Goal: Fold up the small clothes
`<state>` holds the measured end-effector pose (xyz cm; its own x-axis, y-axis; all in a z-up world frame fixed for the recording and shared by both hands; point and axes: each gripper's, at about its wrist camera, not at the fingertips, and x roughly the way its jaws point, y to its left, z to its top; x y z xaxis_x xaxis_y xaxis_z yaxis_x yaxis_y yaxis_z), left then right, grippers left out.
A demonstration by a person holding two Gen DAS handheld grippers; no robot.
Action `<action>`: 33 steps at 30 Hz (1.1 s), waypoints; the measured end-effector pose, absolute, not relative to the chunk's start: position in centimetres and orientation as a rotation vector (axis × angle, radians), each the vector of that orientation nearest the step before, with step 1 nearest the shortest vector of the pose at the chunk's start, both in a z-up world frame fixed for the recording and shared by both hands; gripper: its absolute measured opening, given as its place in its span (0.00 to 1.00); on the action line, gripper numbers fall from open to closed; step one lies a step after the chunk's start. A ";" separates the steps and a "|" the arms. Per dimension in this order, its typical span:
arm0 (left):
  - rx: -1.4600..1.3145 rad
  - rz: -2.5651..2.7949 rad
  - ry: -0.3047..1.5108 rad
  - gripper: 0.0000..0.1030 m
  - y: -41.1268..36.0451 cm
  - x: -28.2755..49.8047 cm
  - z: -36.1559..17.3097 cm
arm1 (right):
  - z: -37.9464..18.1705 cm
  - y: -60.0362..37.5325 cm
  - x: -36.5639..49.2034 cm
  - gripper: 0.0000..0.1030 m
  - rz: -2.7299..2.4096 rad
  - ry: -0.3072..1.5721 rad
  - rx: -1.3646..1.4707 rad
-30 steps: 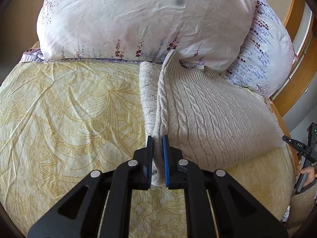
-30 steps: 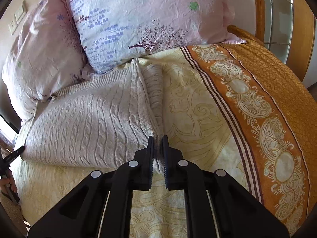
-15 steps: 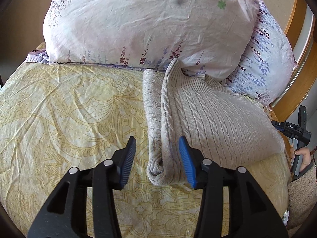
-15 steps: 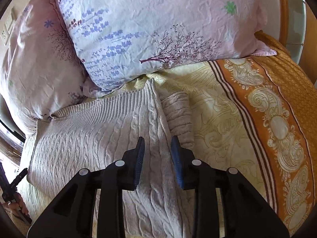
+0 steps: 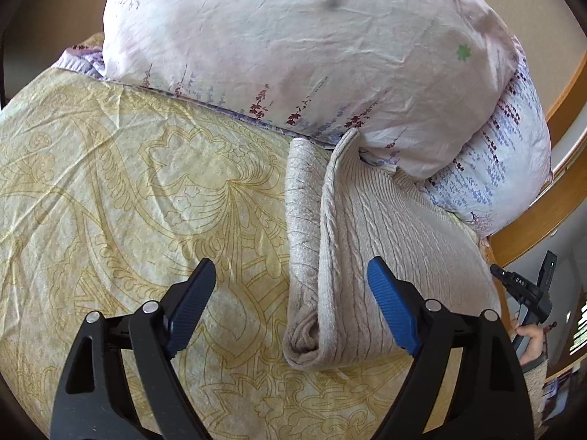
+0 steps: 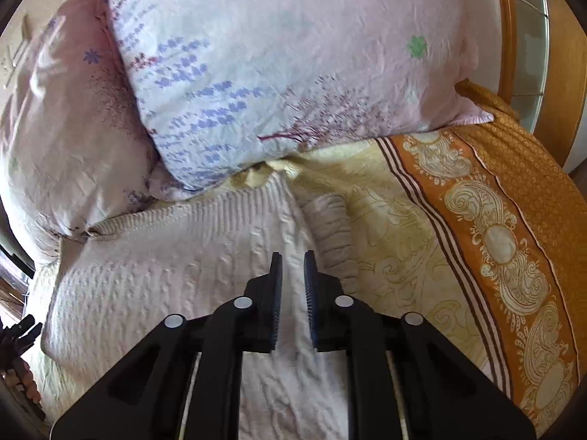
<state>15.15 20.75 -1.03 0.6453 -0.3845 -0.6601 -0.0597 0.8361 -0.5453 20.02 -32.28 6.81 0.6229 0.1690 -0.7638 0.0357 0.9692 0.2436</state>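
The cable-knit sweater point(image 5: 385, 242) lies folded on the bed point(image 5: 128, 201), pillows point(image 5: 293, 47) at 12 o'clock. Left gripper point(image 5: 293, 286) jaws are opening, straddling its fold untouched. Right gripper point(image 6: 293, 275) is released, slightly parted, above the knit.

The only readable marking is a short run of small white letters, seemingly "DAS" seen upside down, printed on the black handheld device point(image 5: 522, 288) at the far right edge of the left wrist view.

Left gripper point(image 5: 290, 289) jaws opening wide; right gripper point(image 6: 293, 275) jaws narrowly apart, empty.
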 end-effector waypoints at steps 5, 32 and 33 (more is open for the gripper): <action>-0.640 -0.208 0.896 0.82 20.9 17.4 -1.7 | 7.9 -25.5 19.0 0.68 0.231 0.869 0.129; -0.507 -0.260 0.946 0.80 15.3 22.6 -1.7 | 3.1 -16.6 20.4 0.78 0.238 0.945 -0.090; -0.506 -0.267 0.948 0.76 15.2 22.7 -1.8 | 3.1 -16.6 20.5 0.78 0.239 0.945 -0.090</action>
<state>22.74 15.24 -1.78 0.5623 -0.4320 -0.7052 -0.0006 0.8525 -0.5227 20.46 -16.58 3.13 0.5616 0.1634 -0.8111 -0.2419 0.9699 0.0279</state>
